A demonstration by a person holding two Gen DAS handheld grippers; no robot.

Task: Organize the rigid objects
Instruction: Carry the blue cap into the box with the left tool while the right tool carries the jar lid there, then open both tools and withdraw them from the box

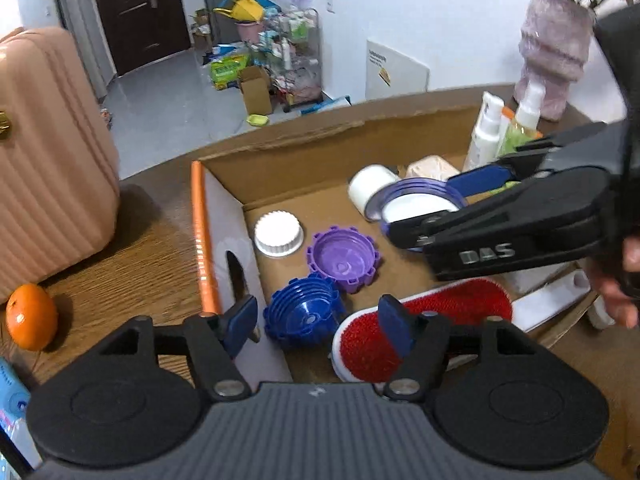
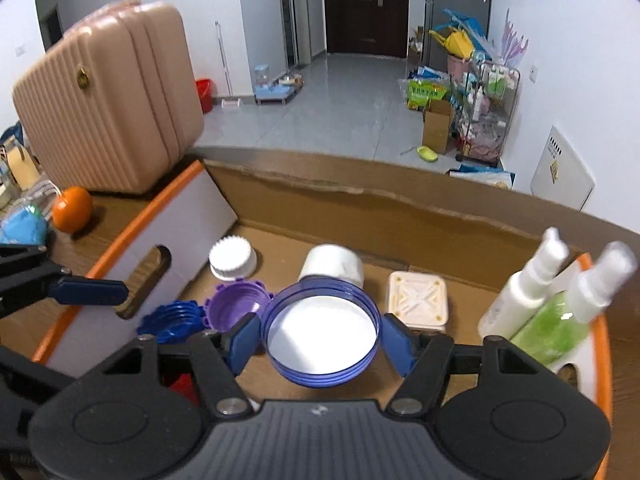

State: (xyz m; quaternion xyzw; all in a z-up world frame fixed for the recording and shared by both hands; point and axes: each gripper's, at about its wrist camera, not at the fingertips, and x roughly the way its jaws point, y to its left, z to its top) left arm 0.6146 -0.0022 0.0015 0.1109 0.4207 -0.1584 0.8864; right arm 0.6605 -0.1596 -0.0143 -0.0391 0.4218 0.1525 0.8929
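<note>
Right wrist view shows the right gripper point(image 2: 320, 338) low in the centre of the frame, pointing down into the cardboard box point(image 2: 360, 208). Its two blue pads sit at either side of a blue-rimmed round lid point(image 2: 322, 338), white inside; the left pad touches the rim, while the right pad seems to stand just off it, so whether the lid is clamped cannot be told. Left wrist view has this gripper entering from the right edge, a hand point(image 1: 618, 280) behind it, the lid raised above the box floor at centre right.

The left gripper point(image 1: 318, 326) sits at the bottom centre of its own frame, fingers spread wide and holding nothing, one pad point(image 1: 242, 322) by the box's white side wall, the other over a red bristled brush point(image 1: 424, 326).

On the box floor lie a white ribbed cap point(image 1: 279, 234), a purple notched cap point(image 1: 344, 260) and a dark blue notched cap point(image 1: 302, 316), close together. Two spray bottles point(image 2: 552, 300) lean at the lower right of the right wrist view. An orange point(image 1: 30, 316) rests on the wooden table point(image 1: 132, 252) at lower left, beside a pink suitcase point(image 1: 48, 152)
</note>
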